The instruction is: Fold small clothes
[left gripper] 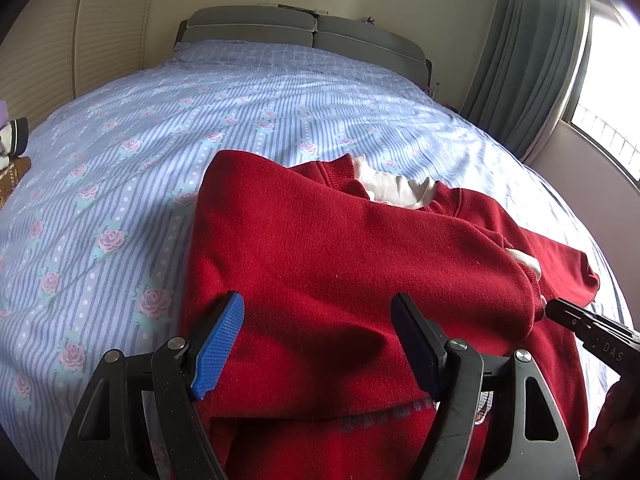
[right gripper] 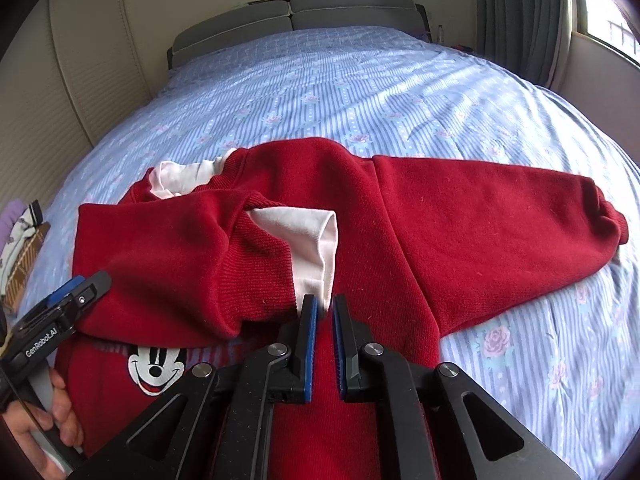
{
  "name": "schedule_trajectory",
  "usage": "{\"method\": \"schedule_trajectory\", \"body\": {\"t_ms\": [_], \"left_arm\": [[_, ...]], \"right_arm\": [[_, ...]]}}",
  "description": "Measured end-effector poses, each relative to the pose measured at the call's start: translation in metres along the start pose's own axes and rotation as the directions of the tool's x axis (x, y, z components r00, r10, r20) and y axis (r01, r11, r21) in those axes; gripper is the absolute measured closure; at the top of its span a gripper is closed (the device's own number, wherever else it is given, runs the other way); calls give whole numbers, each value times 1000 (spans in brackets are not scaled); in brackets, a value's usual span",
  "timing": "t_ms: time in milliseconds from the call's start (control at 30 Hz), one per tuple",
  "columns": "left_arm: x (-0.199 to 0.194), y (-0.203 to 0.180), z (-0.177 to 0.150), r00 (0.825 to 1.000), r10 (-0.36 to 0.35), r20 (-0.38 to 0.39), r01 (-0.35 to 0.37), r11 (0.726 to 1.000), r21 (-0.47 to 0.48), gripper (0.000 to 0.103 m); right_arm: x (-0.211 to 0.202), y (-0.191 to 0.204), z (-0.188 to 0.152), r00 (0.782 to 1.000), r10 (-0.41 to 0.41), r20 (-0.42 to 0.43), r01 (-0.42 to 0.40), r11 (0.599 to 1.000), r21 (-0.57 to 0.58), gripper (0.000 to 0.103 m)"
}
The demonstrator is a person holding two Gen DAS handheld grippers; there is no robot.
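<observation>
A small red sweatshirt (left gripper: 328, 264) with a white inner lining lies on the bed. Its left sleeve (right gripper: 168, 256) is folded across the chest, with a white inner cuff (right gripper: 308, 240) sticking out. The right sleeve (right gripper: 500, 224) lies stretched out to the side. A Mickey Mouse print (right gripper: 156, 368) shows near the hem. My left gripper (left gripper: 316, 344) is open and empty, just above the folded sleeve; it also shows in the right wrist view (right gripper: 76, 292). My right gripper (right gripper: 325, 308) is nearly closed at the tip of the white cuff; whether it pinches the cloth is unclear. It shows in the left wrist view (left gripper: 568, 316).
The bed has a blue striped sheet with roses (left gripper: 120, 184) and a grey headboard (left gripper: 308, 36). Folded clothes (right gripper: 20, 240) lie at the bed's left edge. A curtain (left gripper: 528, 52) and window are at the right. A padded wall is on the left.
</observation>
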State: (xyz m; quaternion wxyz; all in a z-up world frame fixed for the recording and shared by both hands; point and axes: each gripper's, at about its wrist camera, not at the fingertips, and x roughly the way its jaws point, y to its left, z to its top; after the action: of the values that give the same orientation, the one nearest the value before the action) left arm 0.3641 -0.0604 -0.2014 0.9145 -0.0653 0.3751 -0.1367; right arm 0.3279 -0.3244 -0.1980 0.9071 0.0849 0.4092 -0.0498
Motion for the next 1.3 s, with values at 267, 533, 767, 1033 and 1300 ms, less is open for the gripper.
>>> {"method": "schedule_trajectory", "body": {"t_ms": [267, 533, 767, 1033, 1300], "left_arm": [[0, 1, 0, 1000, -8, -1, 8, 1000, -5, 22], [9, -4, -4, 998, 50, -39, -46, 995, 84, 22], [-8, -14, 0, 997, 69, -19, -67, 994, 81, 17], [-24, -66, -4, 1000, 11, -13, -10, 998, 60, 12], [-5, -191, 3, 999, -38, -6, 38, 986, 165, 12]], "right_arm": [[-6, 45, 23, 994, 57, 94, -45, 991, -126, 60], [33, 51, 2, 1000, 0, 3, 0, 990, -142, 60], [8, 44, 6, 999, 34, 43, -29, 993, -114, 57], [-65, -42, 5, 988, -58, 140, 64, 997, -35, 37], [-101, -188, 11, 955, -250, 161, 214, 953, 213, 37]]}}
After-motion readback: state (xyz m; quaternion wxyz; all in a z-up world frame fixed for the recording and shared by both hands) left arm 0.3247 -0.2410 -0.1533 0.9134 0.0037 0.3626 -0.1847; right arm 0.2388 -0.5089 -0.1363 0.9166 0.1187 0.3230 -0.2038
